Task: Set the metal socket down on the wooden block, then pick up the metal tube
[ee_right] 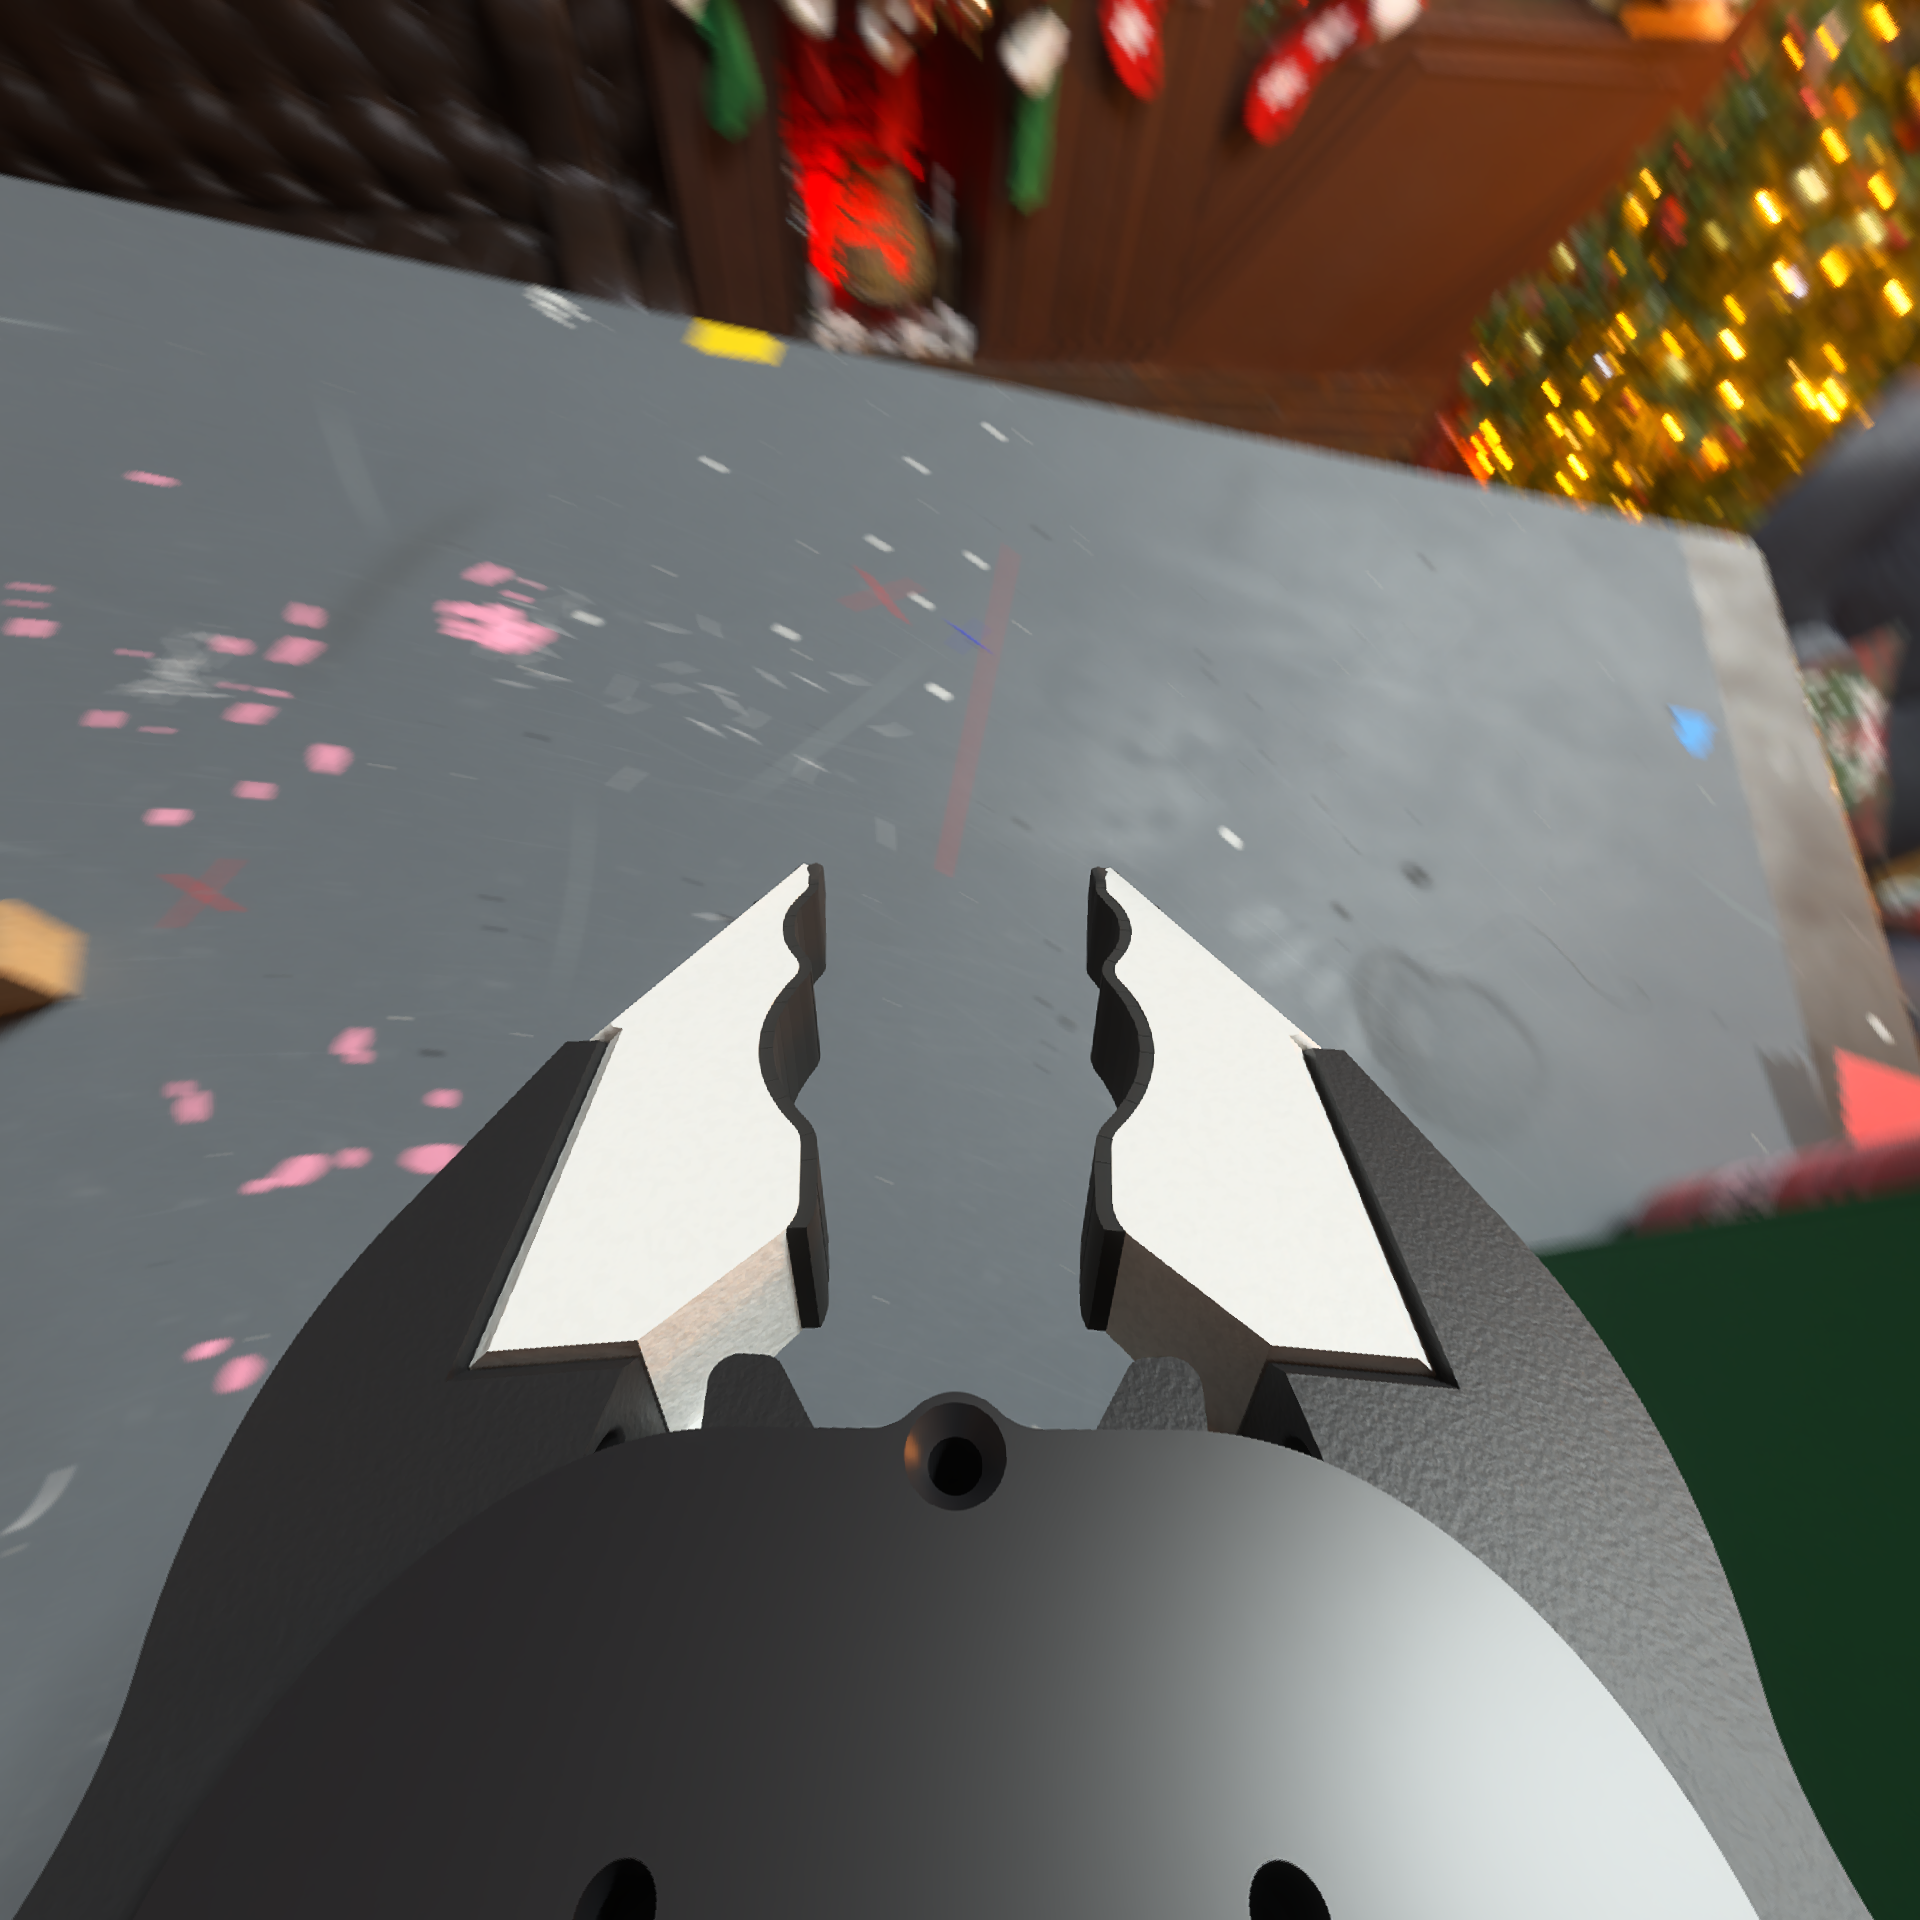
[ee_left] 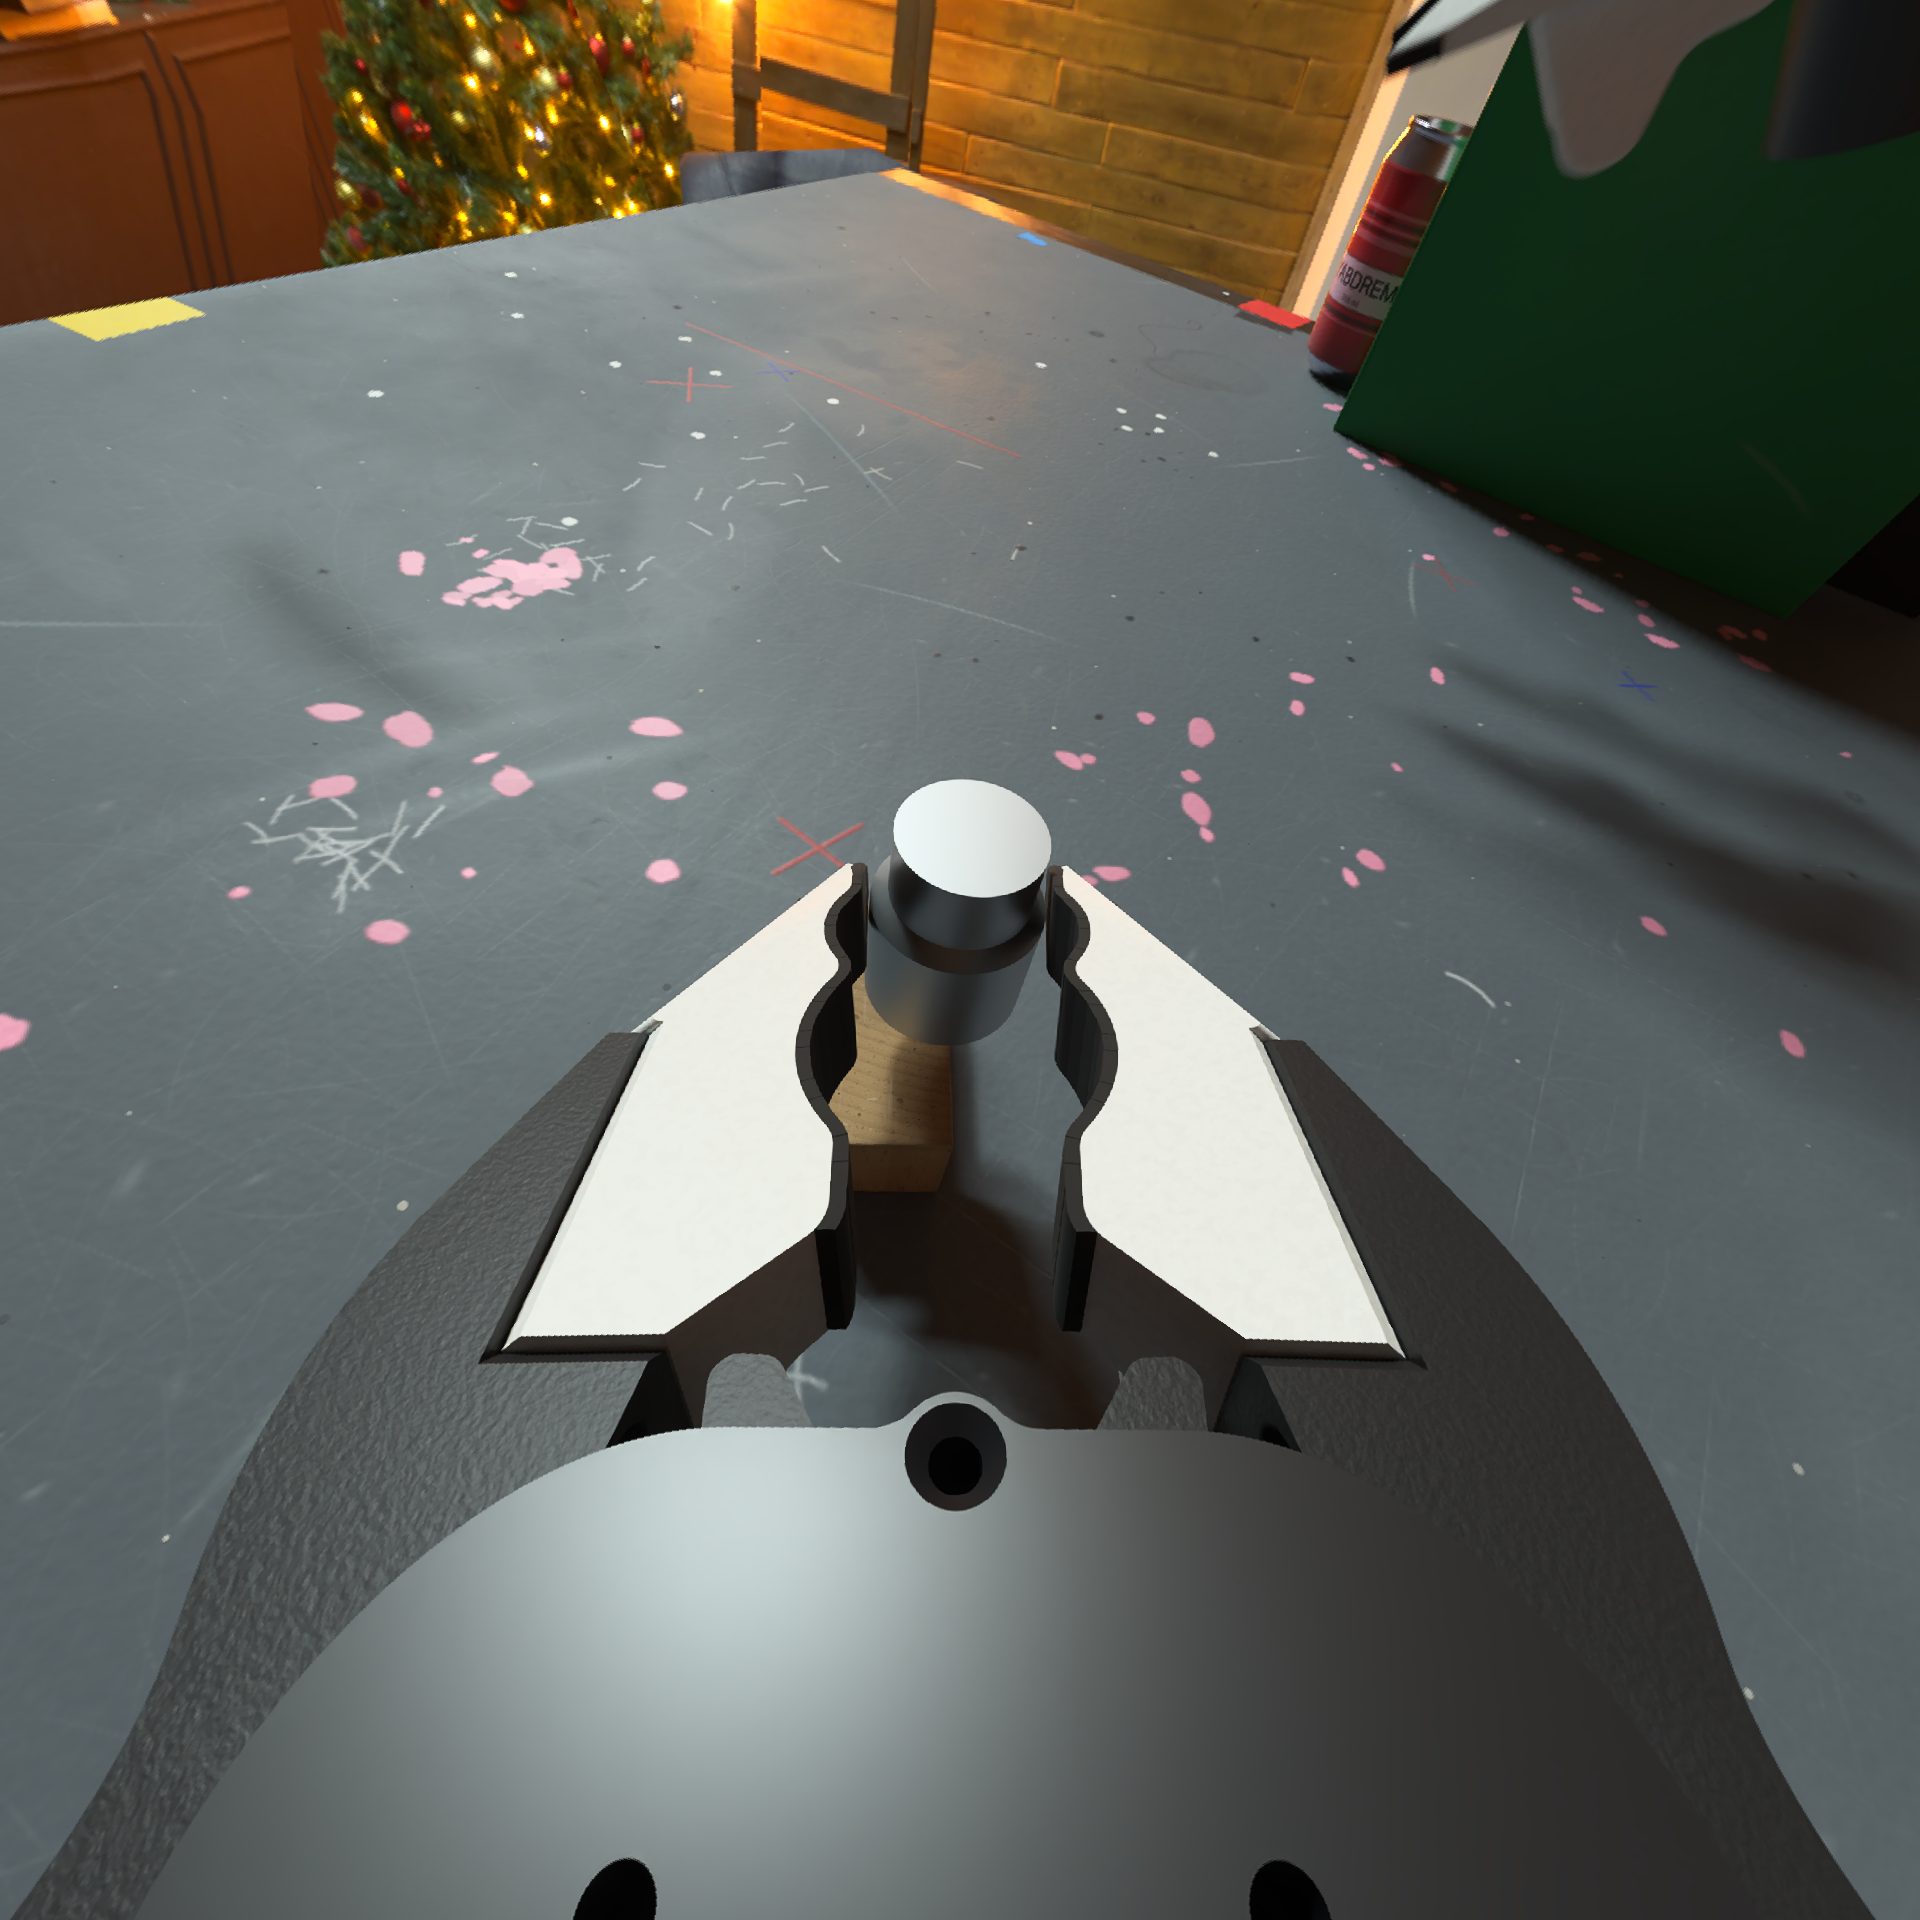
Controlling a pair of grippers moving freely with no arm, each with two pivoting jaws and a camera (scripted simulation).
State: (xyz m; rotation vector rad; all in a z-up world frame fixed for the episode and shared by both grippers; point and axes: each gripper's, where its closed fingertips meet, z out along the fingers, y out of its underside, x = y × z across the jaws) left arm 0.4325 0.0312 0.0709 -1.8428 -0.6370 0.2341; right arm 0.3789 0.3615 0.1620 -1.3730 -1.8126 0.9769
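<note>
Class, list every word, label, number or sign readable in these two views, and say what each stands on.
Red can behind the green box: white label with print, partly hidden; wording not given.
Table: drawn red and blue crosses, no words.
Right wrist view: hanging decorations too blurred to read.

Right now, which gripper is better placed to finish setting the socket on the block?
Left. The left gripper is closed around the metal socket, which sits just over the wooden block between its fingers. The right gripper is open and empty, with the block far off at its view's left edge.
</note>
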